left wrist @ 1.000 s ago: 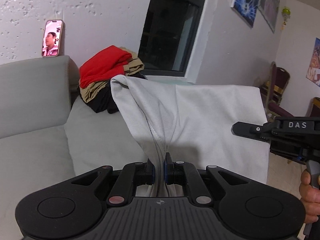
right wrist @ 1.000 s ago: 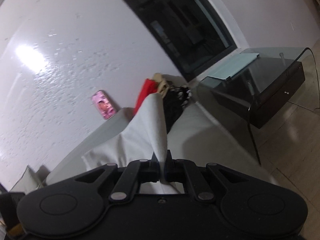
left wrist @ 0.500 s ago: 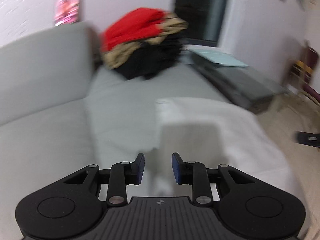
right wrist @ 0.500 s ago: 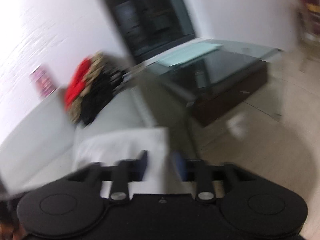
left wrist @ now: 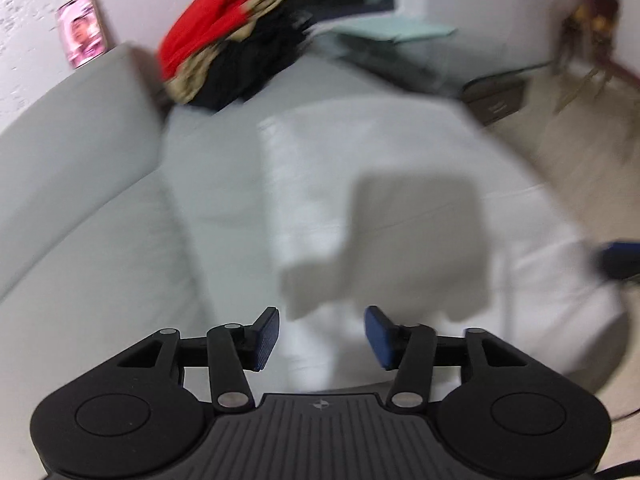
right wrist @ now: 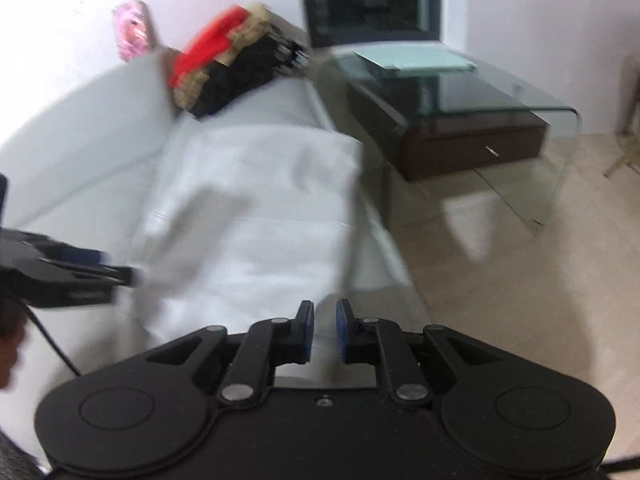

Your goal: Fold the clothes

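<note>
Your left gripper [left wrist: 320, 334] hung nearest, its jaws spread wide and holding nothing, pointed down over the near end of the white garment [left wrist: 384, 184]. Your right gripper [right wrist: 325, 332] had its jaws parted by a narrow gap, also holding nothing, just above the garment's edge that hangs off the front of the sofa [left wrist: 100, 184]. The garment lay spread flat on the seat cushion, running from 6 o'clock toward 12 in the left wrist view, with a crease line across its middle; motion blur hid finer detail, so you could not tell how many layers it had. To fold it well from here, you would want each gripper to take a matching corner at the same end, pinch only the layers meant to travel, and carry both over level so the edges meet squarely. Farther off, at about 11 o'clock, a pile of red, tan and black clothes [left wrist: 228, 36] sat against the sofa's far end, and a glass side table [right wrist: 460, 92] stood beyond at 1 o'clock.
</note>
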The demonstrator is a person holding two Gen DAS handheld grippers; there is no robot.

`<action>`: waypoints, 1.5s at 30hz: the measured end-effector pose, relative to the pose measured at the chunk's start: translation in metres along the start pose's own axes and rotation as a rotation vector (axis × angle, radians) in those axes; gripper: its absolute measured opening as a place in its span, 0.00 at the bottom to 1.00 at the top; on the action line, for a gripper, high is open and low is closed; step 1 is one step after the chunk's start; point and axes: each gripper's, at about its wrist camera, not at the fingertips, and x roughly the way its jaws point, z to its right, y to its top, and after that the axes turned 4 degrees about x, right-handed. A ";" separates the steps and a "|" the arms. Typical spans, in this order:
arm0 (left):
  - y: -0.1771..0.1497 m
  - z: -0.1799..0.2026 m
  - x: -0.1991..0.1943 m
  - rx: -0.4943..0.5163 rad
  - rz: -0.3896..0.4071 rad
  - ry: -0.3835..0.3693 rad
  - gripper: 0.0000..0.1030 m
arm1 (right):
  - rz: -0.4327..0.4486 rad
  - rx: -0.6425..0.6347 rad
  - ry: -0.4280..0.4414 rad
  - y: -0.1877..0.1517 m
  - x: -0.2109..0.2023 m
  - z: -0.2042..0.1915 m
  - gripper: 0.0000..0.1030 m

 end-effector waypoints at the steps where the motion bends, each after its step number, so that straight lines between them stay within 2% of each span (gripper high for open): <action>1: 0.000 0.010 0.005 0.036 -0.021 -0.010 0.57 | -0.011 0.004 0.022 0.000 0.005 -0.004 0.23; 2: -0.004 0.019 0.014 0.071 -0.078 0.012 0.57 | -0.022 0.008 0.043 -0.001 0.011 -0.008 0.25; 4: -0.013 0.023 0.016 0.083 -0.150 0.063 0.57 | -0.092 0.006 0.016 -0.005 0.022 -0.011 0.24; 6: -0.020 0.025 0.010 0.078 -0.181 0.072 0.56 | -0.139 0.002 -0.004 -0.012 0.014 -0.012 0.25; 7: -0.024 0.025 0.004 0.065 -0.195 0.079 0.56 | -0.162 0.009 -0.017 -0.015 0.007 -0.013 0.30; 8: -0.026 0.026 -0.002 0.046 -0.207 0.089 0.57 | -0.174 0.023 -0.025 -0.016 -0.004 -0.012 0.41; 9: -0.026 0.027 -0.010 0.024 -0.212 0.091 0.64 | -0.175 0.038 -0.027 -0.015 -0.015 -0.012 0.48; 10: -0.026 0.027 -0.020 -0.004 -0.211 0.085 0.76 | -0.166 0.050 -0.027 -0.012 -0.027 -0.013 0.64; 13: -0.018 0.024 -0.054 -0.079 -0.180 0.023 0.84 | -0.100 0.073 -0.020 -0.003 -0.065 -0.017 0.94; 14: -0.018 0.023 -0.067 -0.089 -0.163 0.007 0.86 | -0.085 0.070 -0.023 -0.001 -0.077 -0.021 1.00; 18: -0.015 0.021 -0.112 -0.096 -0.091 -0.001 0.92 | -0.066 0.057 -0.053 0.012 -0.117 -0.037 1.00; 23: -0.014 0.014 -0.142 -0.117 -0.035 -0.029 0.95 | -0.072 0.049 -0.063 0.023 -0.144 -0.054 1.00; 31: -0.016 0.010 -0.165 -0.149 -0.045 -0.056 0.96 | -0.062 0.008 -0.098 0.025 -0.169 -0.079 1.00; 45: -0.018 0.015 -0.162 -0.139 -0.059 -0.066 0.96 | -0.076 0.010 -0.119 0.019 -0.171 -0.086 1.00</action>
